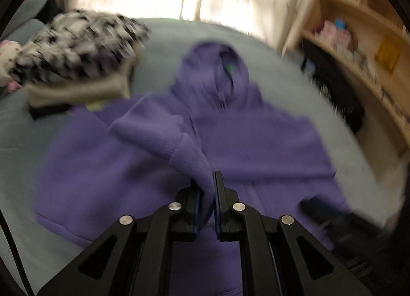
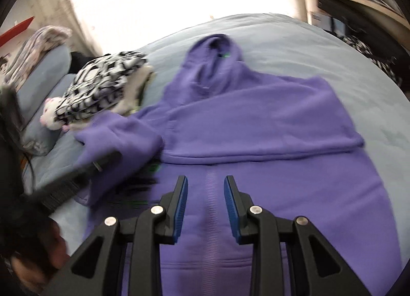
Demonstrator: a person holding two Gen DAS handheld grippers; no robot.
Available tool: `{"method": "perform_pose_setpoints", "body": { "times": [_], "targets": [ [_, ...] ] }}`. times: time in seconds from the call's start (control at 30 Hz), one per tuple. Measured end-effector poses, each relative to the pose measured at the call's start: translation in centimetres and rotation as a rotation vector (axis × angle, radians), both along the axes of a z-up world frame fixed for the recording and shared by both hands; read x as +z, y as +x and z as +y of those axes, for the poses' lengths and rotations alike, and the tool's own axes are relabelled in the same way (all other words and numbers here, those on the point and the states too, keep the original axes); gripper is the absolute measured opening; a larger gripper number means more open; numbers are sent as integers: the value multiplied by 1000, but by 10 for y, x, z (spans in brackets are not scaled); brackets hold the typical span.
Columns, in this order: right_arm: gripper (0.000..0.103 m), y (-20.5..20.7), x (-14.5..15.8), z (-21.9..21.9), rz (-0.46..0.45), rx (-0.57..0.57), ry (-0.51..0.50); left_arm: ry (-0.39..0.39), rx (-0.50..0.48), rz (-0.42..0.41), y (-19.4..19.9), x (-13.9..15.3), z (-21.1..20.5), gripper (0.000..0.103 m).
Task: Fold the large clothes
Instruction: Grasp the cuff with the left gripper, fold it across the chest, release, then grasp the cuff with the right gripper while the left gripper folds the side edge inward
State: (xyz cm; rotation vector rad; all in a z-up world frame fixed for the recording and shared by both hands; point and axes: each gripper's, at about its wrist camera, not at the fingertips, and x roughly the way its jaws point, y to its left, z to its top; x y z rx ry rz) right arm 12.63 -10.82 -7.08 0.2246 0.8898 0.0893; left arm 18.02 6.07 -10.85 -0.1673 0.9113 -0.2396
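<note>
Purple hoodie [image 2: 256, 121] lies spread face-up on the grey-blue bed [image 2: 320, 47], hood pointing away from both sets of jaws, body running back under them. Its sleeve cuff [image 1: 197, 165] is pinched in the left gripper [image 1: 206, 201] — jaws together on the fabric, the sleeve trailing forward and left of the tips in a raised hump over the chest. Main risk, as I judge it: only a thin edge of ribbed cuff sits between the pads, so a fast drag could pull it free and drop the sleeve short of the fold line; the bunched hump could also land as a crease instead of a flat fold. The patterned black-and-white garment [image 1: 74, 47] sits just ahead-left of the jaws, touching the hoodie's shoulder edge — the sleeve could snag or drag it. Right gripper [image 2: 206, 208] hovers over the hoodie's lower front, jaws apart, nothing between them, centre seam showing through the gap; if it stays off the cloth the body may slide with the pull. Both grippers pitch steeply downward toward the bed; the left shows as a blurred dark shape to the left of the right jaws.
</note>
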Motion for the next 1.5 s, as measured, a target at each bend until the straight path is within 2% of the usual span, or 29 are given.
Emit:
{"method": "perform_pose_setpoints", "body": {
  "times": [0.07, 0.1, 0.13, 0.17, 0.23, 0.27, 0.3, 0.43, 0.53, 0.57, 0.67, 0.8, 0.9, 1.07, 1.1, 1.2, 1.27, 1.33, 1.5],
  "targets": [
    [29, -1, -3, -14, 12, -9, 7, 14, -27, 50, -2, -18, -14, 26],
    [29, -2, -4, -18, 15, -8, 12, 16, -38, 69, -4, -25, -18, 30],
    [29, -2, -5, -24, 16, -4, 18, 17, -48, 83, -7, -29, -23, 39],
    [29, -2, -6, -26, 16, 2, 24, 13, -58, 90, -10, -30, -24, 51],
    [29, -2, -6, -28, 15, 15, 40, -2, -62, 82, -20, -27, -22, 66],
    [29, -2, -5, -28, 14, 28, 55, -10, -65, 73, -25, -23, -19, 73],
    [29, -1, -4, -27, 12, 42, 67, -21, -67, 60, -30, -17, -15, 75],
    [32, 0, 2, -17, -4, 97, 90, -48, -51, 26, -52, 4, 6, 78],
    [56, 3, 5, -15, -3, 114, 136, -60, -15, 9, -64, 13, 25, 80],
    [58, 5, 5, -17, -1, 112, 169, -66, 6, 9, -70, 13, 34, 80],
    [58, 9, 3, -24, 19, 93, 212, -74, 74, 30, -82, 10, 57, 80],
    [58, 21, -9, -32, 67, 84, 247, -96, 137, 92, -93, -10, 86, 80],
    [58, 37, -22, -30, 108, 86, 242, -90, 174, 118, -95, -24, 99, 80],
    [58, 69, -54, -17, 200, 95, 209, -146, 200, 146, -92, -39, 114, 80],
    [56, 73, -58, -14, 214, 103, 208, -148, 200, 148, -91, -41, 115, 80],
    [39, 81, -69, 5, 232, 143, 165, -152, 201, 149, -90, -44, 118, 80],
    [6, 79, -61, 16, 201, 162, 92, -153, 206, 147, -89, -46, 121, 80],
    [6, 73, -45, 19, 158, 205, 132, -145, 221, 145, -88, -48, 123, 80],
    [6, 69, 26, 25, -24, 258, 105, -126, 269, 153, -81, -56, 132, 80]
  ]
}}
